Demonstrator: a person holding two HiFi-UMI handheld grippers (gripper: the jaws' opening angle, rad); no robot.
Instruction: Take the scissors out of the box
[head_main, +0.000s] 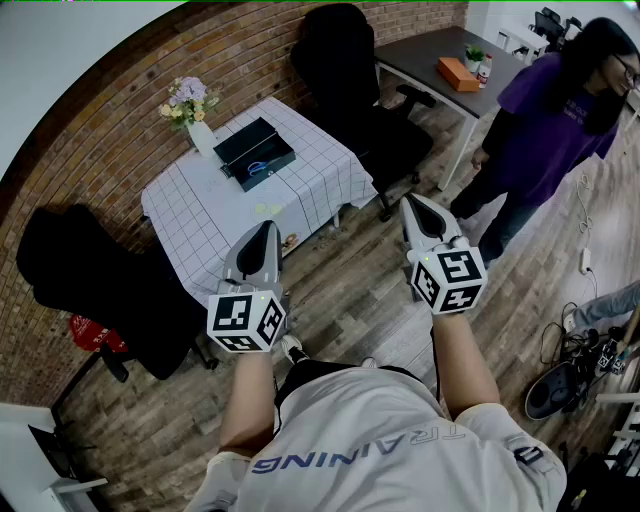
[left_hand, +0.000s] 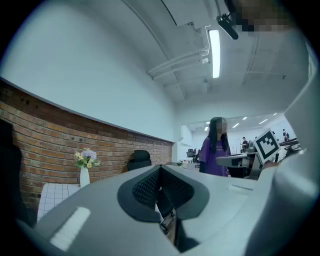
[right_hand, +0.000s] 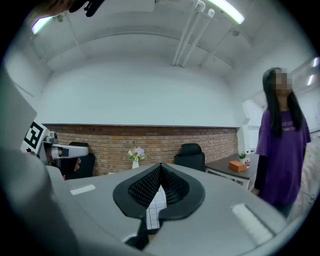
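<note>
A black open box (head_main: 254, 150) lies on the table with the white checked cloth (head_main: 215, 215), and the scissors (head_main: 258, 168) with blue handles lie inside it. My left gripper (head_main: 268, 229) is held level in the air short of the table's near edge, shut and empty; its own view shows the jaws (left_hand: 160, 169) meeting at the tips. My right gripper (head_main: 412, 201) floats over the wooden floor to the right of the table, also shut and empty (right_hand: 161, 166). Neither gripper touches the box.
A white vase of flowers (head_main: 199, 135) stands at the table's back left, beside the box. Black office chairs stand left of the table (head_main: 70, 260) and behind it (head_main: 345, 70). A person in a purple top (head_main: 555, 130) stands at the right, near a grey desk (head_main: 440, 55).
</note>
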